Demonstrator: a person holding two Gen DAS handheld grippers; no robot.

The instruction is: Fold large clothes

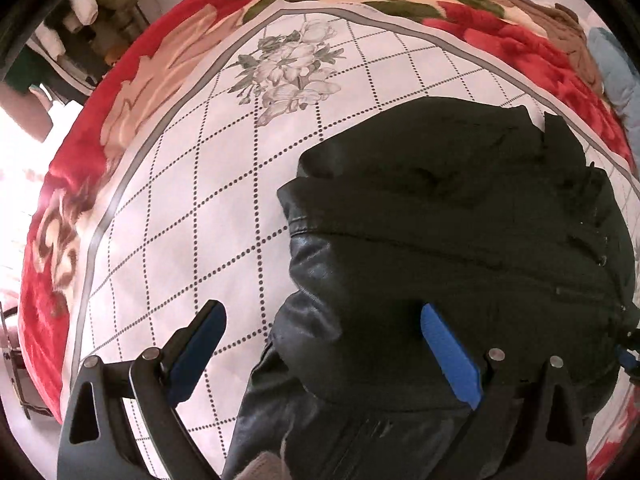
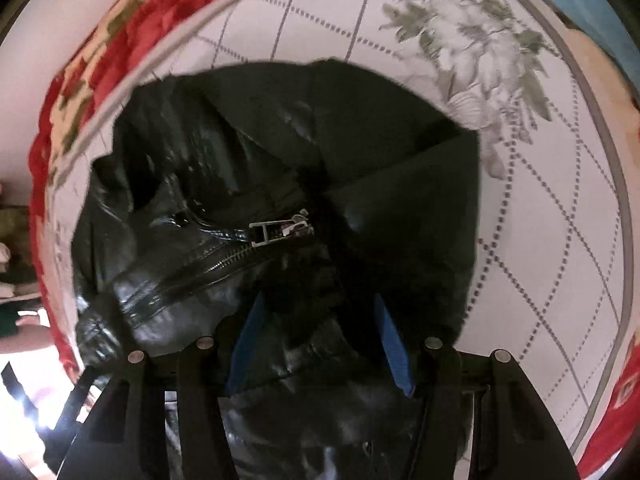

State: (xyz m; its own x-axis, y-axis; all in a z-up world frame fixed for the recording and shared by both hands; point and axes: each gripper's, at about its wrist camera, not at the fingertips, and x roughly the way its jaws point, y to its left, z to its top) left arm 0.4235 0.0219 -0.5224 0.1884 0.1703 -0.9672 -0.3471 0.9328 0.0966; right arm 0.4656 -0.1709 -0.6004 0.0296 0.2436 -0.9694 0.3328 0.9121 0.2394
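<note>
A black leather jacket (image 1: pixel 460 232) lies bunched on a white checked bedsheet (image 1: pixel 192 208). My left gripper (image 1: pixel 322 316) is open, its blue-padded jaws wide apart over the jacket's left edge, one finger over the sheet and one over the leather. In the right wrist view the jacket (image 2: pixel 248 168) fills the middle, with a metal zipper pull (image 2: pixel 280 229) showing. My right gripper (image 2: pixel 320 304) has its blue pads partly closed around a thick fold of the leather, which bulges between them.
A red floral blanket (image 1: pixel 132 92) borders the sheet on the far side and left. Brown and light blue clothes (image 1: pixel 588 52) lie at the far right. Hanging garments (image 1: pixel 84 12) are at the upper left beyond the bed.
</note>
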